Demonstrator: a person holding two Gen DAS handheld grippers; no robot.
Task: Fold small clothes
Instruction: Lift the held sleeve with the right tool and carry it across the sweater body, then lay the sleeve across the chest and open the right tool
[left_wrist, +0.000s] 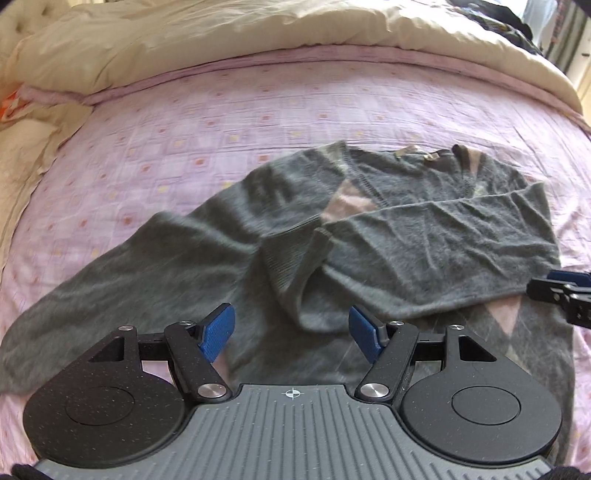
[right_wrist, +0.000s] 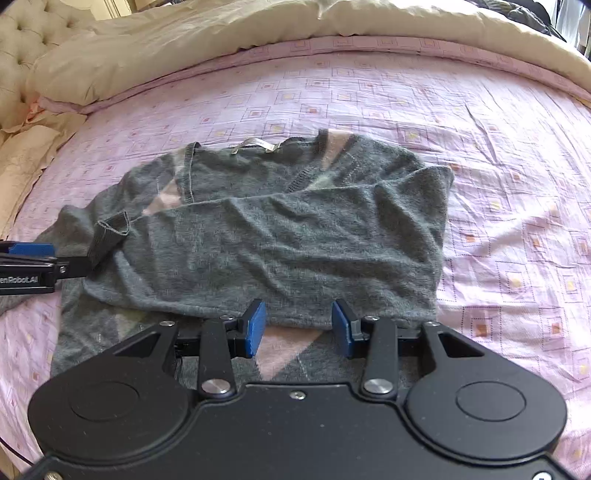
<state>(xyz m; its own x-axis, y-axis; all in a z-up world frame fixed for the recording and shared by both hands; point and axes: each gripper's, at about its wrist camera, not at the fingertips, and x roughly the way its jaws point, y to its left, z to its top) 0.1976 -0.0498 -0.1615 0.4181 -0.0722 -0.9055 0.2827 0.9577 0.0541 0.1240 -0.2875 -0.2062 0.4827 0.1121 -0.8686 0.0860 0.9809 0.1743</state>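
Both our grippers, left (left_wrist: 291, 334) and right (right_wrist: 299, 328), hang spread and empty over the near hem. The sweater (right_wrist: 258, 229) lies mid-bed (right_wrist: 498, 147): right sleeve folded across, left sleeve (left_wrist: 129, 266) unfolded, body folds remaining.

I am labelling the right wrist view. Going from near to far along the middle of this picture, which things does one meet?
Right gripper → grey sweater → its neck label → pink patterned sheet → cream duvet.
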